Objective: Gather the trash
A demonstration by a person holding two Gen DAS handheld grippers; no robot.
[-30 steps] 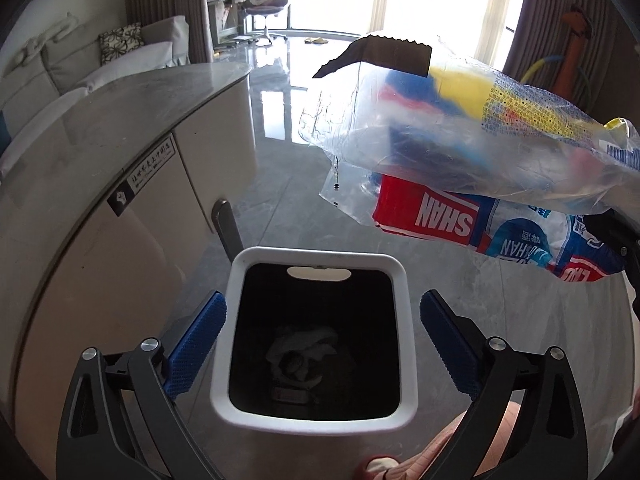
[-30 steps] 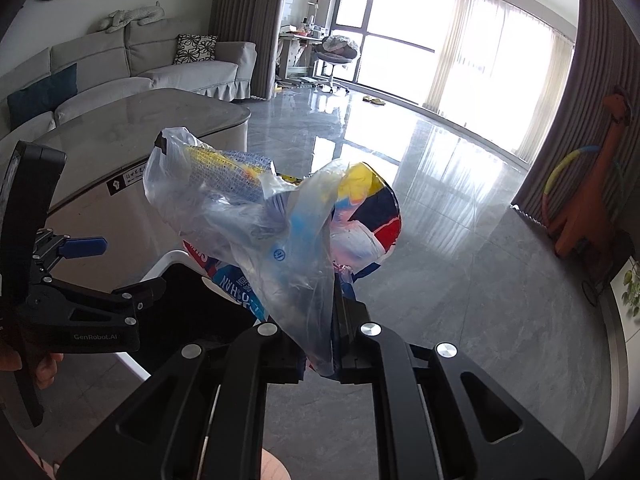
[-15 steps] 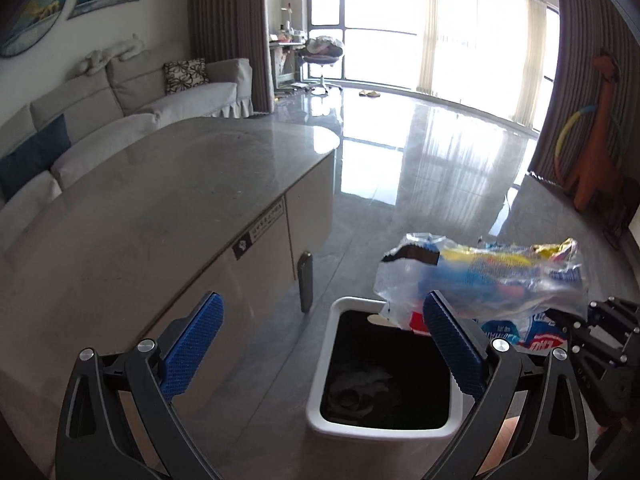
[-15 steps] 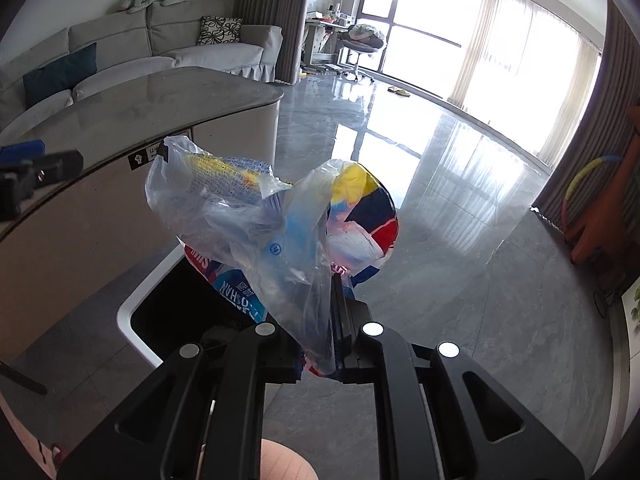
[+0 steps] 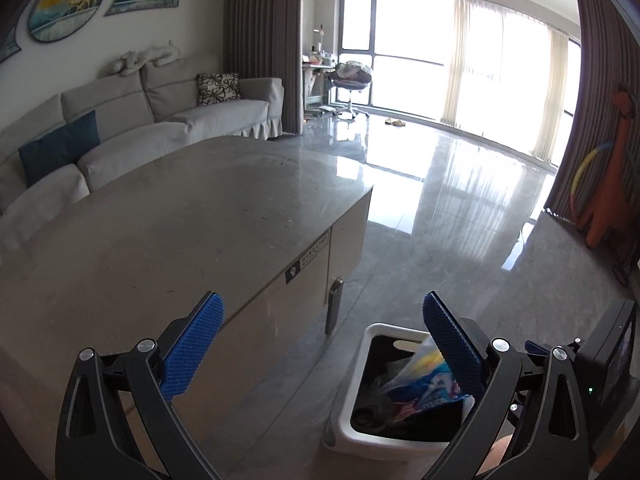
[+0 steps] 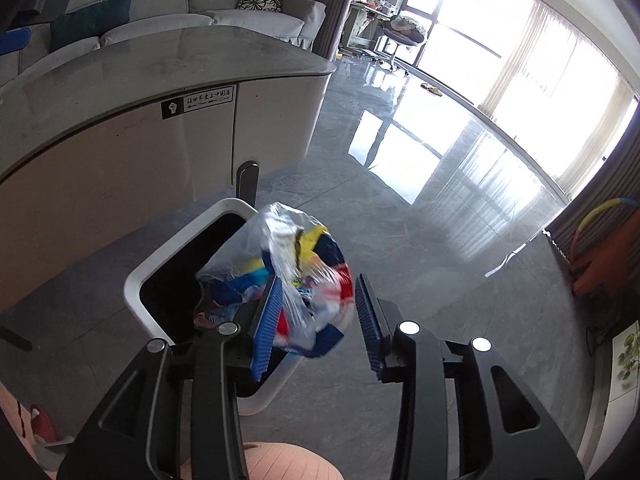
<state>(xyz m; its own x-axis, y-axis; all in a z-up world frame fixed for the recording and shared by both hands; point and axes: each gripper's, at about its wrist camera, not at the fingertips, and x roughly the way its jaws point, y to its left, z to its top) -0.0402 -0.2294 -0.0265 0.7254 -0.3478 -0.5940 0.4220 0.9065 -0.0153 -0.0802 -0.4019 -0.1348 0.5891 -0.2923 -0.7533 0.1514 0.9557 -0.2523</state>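
Note:
A clear plastic bag (image 6: 304,256) stuffed with coloured wrappers hangs blurred over the mouth of the white bin (image 6: 168,256) with its black inside. My right gripper (image 6: 317,284) is just above it, its jaws opening. The bag is between the blue pads, brushing the left one, and the right pad stands clear of it. In the left wrist view the bag (image 5: 416,376) sits partly inside the bin (image 5: 352,400), on top of darker trash. My left gripper (image 5: 320,308) is open and holds nothing, raised beside the counter edge, up and left of the bin.
A grey stone-topped counter (image 5: 180,220) with beige cabinet fronts stands left of the bin. A dark upright handle (image 5: 334,308) sits between them. Glossy grey floor (image 5: 460,240) stretches to the windows. A sofa (image 5: 160,120) is behind; an orange toy (image 5: 612,184) is far right.
The right jaws have spread and the bag has dropped from above the bin into its mouth. The left gripper has risen and pulled back from the bin toward the counter.

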